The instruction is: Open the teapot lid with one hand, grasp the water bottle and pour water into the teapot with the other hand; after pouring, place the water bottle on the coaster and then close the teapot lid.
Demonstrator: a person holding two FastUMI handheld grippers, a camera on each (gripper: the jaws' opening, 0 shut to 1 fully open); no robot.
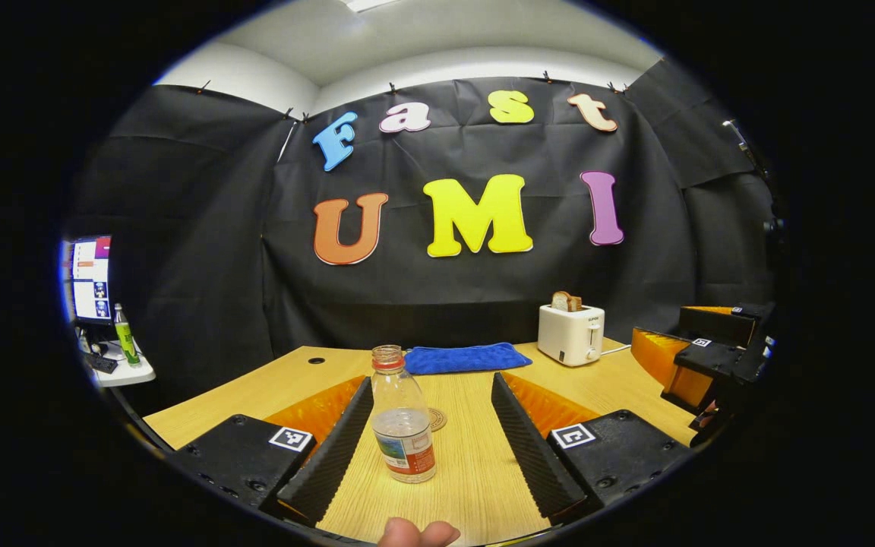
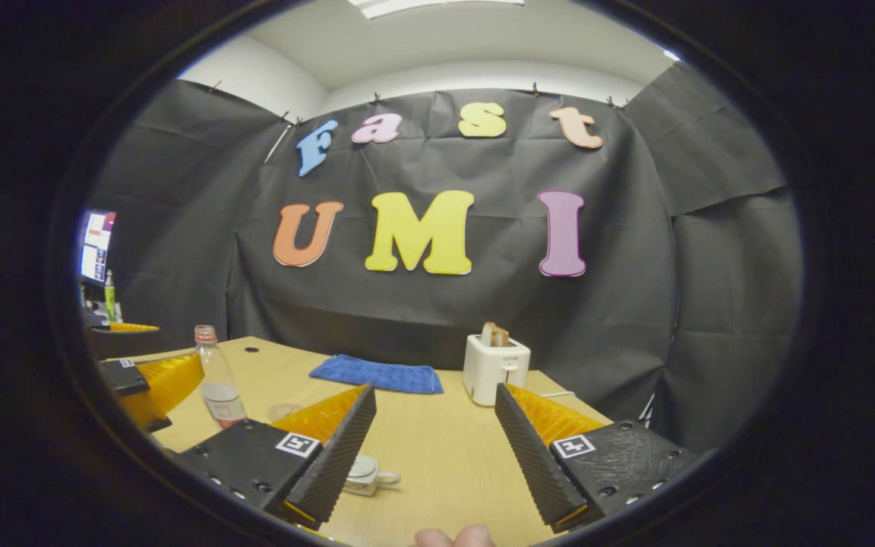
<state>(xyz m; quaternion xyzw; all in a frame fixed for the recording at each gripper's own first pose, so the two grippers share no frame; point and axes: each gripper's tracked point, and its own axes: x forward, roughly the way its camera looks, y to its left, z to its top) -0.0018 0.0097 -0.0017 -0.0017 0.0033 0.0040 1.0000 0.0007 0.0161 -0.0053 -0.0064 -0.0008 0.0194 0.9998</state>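
Observation:
A clear water bottle [image 1: 403,425] with a red neck ring and a little water stands upright on the wooden table [image 1: 475,486]. It is between the fingers of my left gripper [image 1: 431,381], which is open, and it stands nearer the left finger. Just behind the bottle lies a round coaster [image 1: 438,418]. In the right gripper view my right gripper [image 2: 434,391] is open above the table with nothing between its fingers. A small white teapot [image 2: 368,475] sits low beside its left finger, partly hidden by it. The bottle [image 2: 219,378], the coaster [image 2: 283,411] and the left gripper [image 2: 141,380] are off to the left.
A blue towel [image 1: 465,357] lies at the back of the table, with a white toaster [image 1: 571,334] holding bread to its right. The right gripper [image 1: 711,357] hangs at the table's right side. A side shelf with a monitor [image 1: 92,277] and a green bottle [image 1: 126,334] is far left.

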